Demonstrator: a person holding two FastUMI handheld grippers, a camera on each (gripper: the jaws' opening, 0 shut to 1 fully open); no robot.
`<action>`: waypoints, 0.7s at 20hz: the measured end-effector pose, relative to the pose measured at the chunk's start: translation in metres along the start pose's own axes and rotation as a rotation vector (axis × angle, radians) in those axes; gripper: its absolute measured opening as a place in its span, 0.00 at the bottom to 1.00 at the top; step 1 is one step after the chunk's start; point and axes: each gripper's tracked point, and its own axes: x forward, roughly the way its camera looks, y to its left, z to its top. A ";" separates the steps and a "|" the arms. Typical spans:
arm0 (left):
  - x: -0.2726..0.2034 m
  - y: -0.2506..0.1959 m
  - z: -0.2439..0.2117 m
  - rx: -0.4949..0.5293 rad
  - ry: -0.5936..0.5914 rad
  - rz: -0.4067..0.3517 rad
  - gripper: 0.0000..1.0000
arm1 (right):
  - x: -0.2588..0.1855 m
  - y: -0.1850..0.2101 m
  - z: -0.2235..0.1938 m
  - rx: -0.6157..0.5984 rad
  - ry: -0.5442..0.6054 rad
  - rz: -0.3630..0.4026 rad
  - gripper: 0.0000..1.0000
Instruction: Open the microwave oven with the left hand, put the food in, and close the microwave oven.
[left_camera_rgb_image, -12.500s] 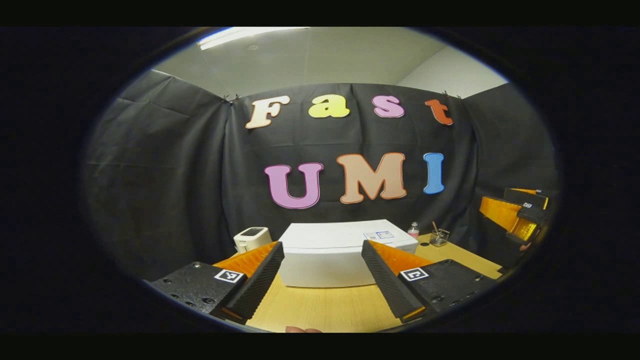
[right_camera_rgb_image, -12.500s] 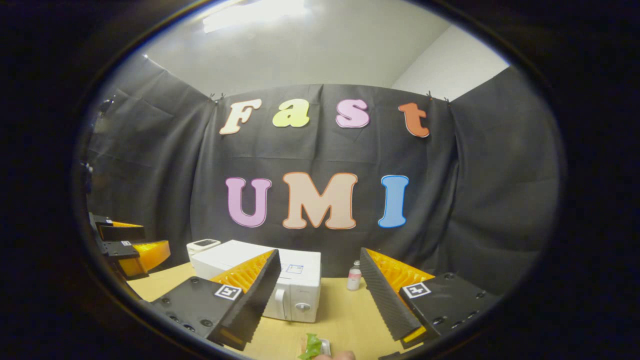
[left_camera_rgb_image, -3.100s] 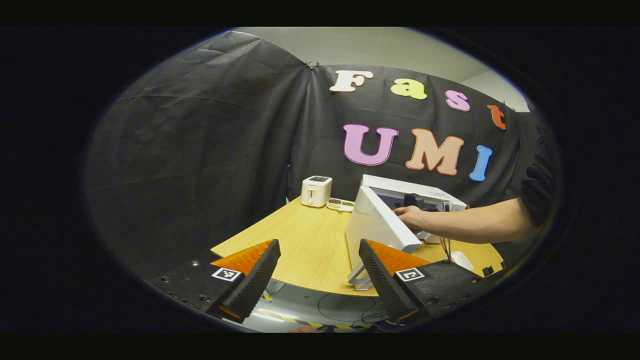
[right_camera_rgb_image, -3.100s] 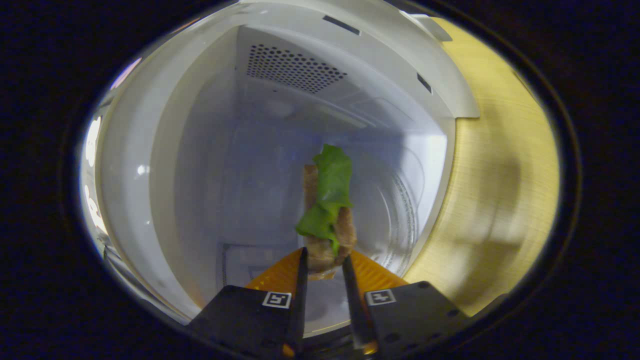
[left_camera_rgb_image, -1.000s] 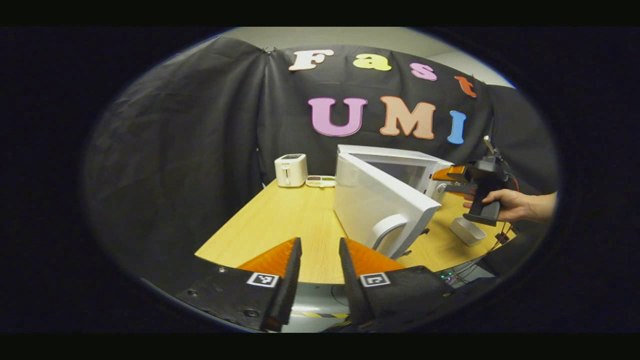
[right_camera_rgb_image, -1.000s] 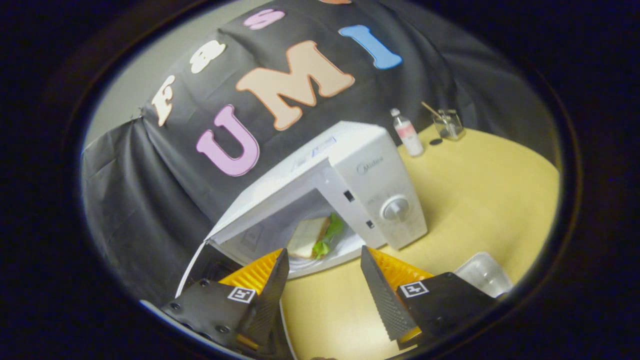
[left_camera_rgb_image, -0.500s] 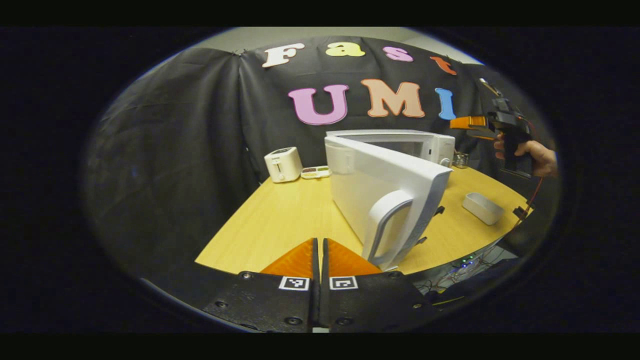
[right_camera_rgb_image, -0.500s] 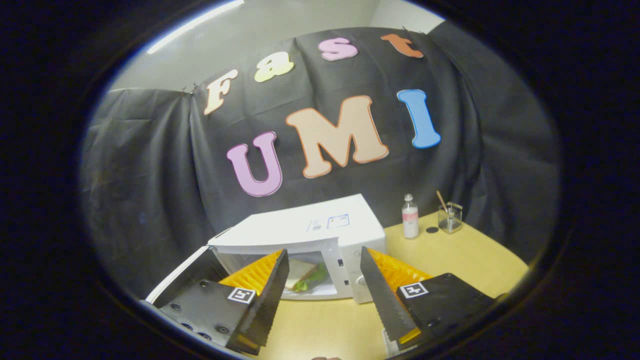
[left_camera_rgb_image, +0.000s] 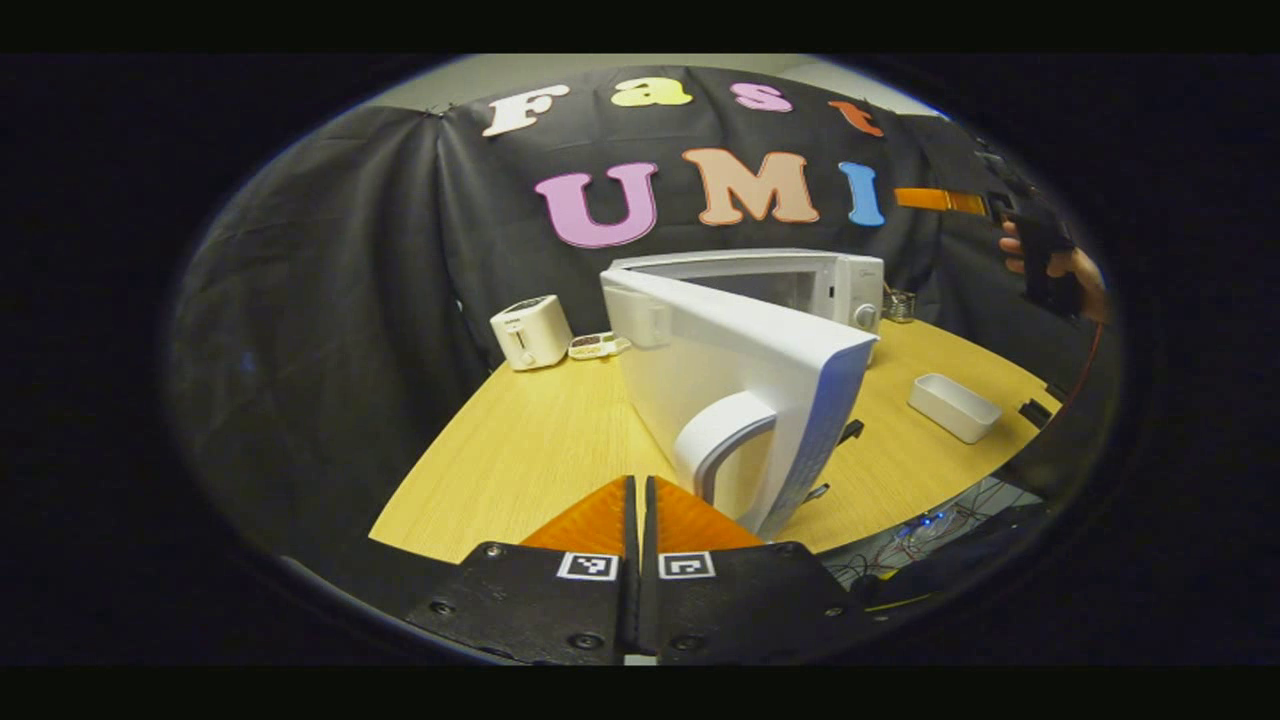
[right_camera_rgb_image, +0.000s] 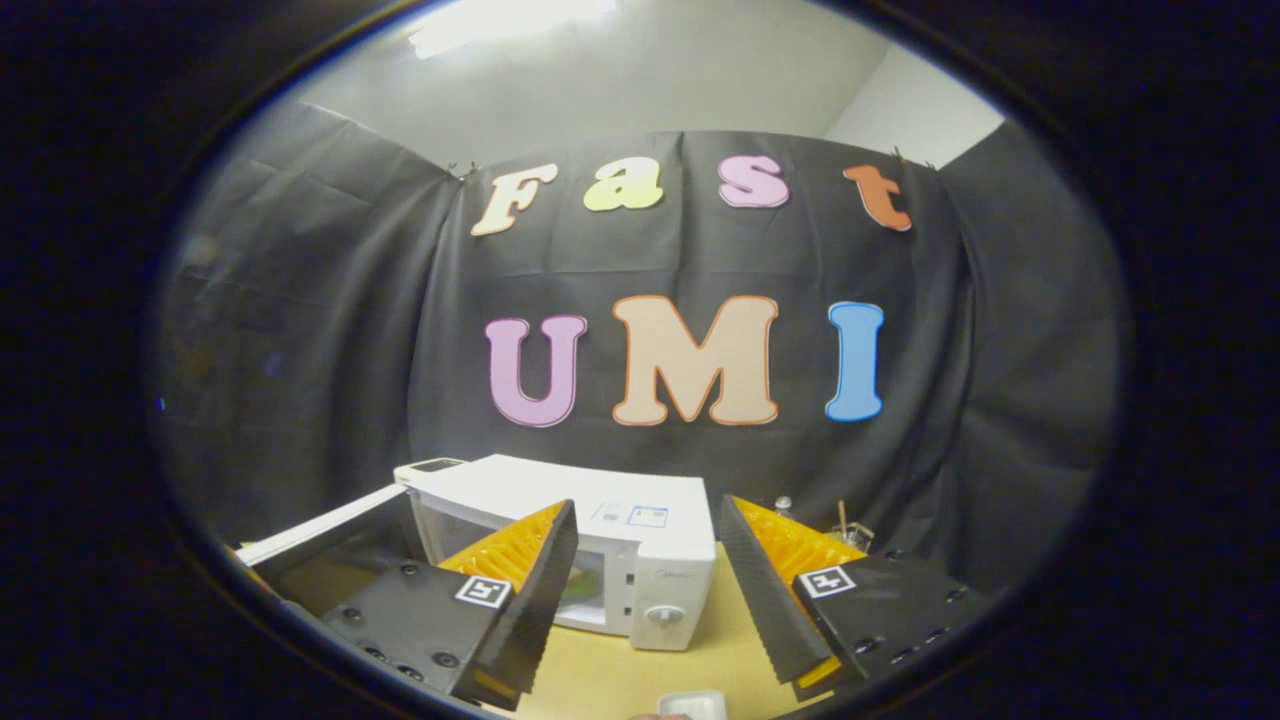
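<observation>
Left gripper (left_camera_rgb_image: 637, 490) sits low centre in the left gripper view, fingers pressed together on nothing, just short of the table's (left_camera_rgb_image: 520, 450) near edge. Right ahead of it swings the microwave door (left_camera_rgb_image: 740, 380), wide open, its curved handle (left_camera_rgb_image: 725, 445) just right of the fingertips, not touching. The door's free edge hangs over the table's front rim. Behind it, upper centre, the microwave oven (left_camera_rgb_image: 800, 280) stands with its cavity exposed. Bare wood stretches left of the door toward the toaster (left_camera_rgb_image: 530, 332) and a small tray (left_camera_rgb_image: 598, 346) beside it. On the right, a white container (left_camera_rgb_image: 953, 406) sits near the table edge, well apart from the door.

Far upper right, a hand (left_camera_rgb_image: 1050, 270) holds the right gripper up high, clear of the table.

In the right gripper view, the right gripper (right_camera_rgb_image: 645, 570) is spread wide, carrying nothing. Between its fingers, the oven front and dial (right_camera_rgb_image: 665, 614); a hint of green food (right_camera_rgb_image: 585, 588) shows inside the cavity.
</observation>
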 end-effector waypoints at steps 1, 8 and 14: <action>0.002 -0.006 0.001 -0.002 0.001 -0.012 0.01 | -0.003 0.000 0.002 -0.003 -0.001 0.001 0.78; 0.022 -0.043 0.013 0.008 -0.001 -0.082 0.01 | -0.009 -0.016 0.018 0.007 -0.026 -0.004 0.88; 0.044 -0.073 0.040 0.029 -0.033 -0.143 0.01 | -0.008 -0.029 0.030 0.012 -0.034 -0.016 0.78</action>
